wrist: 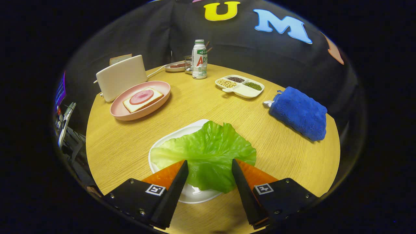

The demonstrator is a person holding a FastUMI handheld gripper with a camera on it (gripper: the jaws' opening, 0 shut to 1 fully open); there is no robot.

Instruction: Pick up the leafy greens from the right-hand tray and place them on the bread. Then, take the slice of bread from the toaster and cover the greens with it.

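Note:
A green lettuce leaf (208, 152) lies on a white tray (162, 143) on the round wooden table. My gripper (209, 161) hangs open just over the leaf's near half, one finger on each side of its middle, neither pressing on it. Further off, beyond the left finger, a pink plate (125, 113) holds a slice of bread (131, 105) topped with a round of ham (141, 96). Behind the plate stands a cream toaster (121, 77) with a second bread slice (120, 58) sticking out of its slot.
A white bottle (199, 59) and a small plate of food (175, 66) stand at the table's far side. A divided dish of beans and grains (240, 86) sits beyond the leaf to the right. A blue towel (299, 112) lies near the table's right edge.

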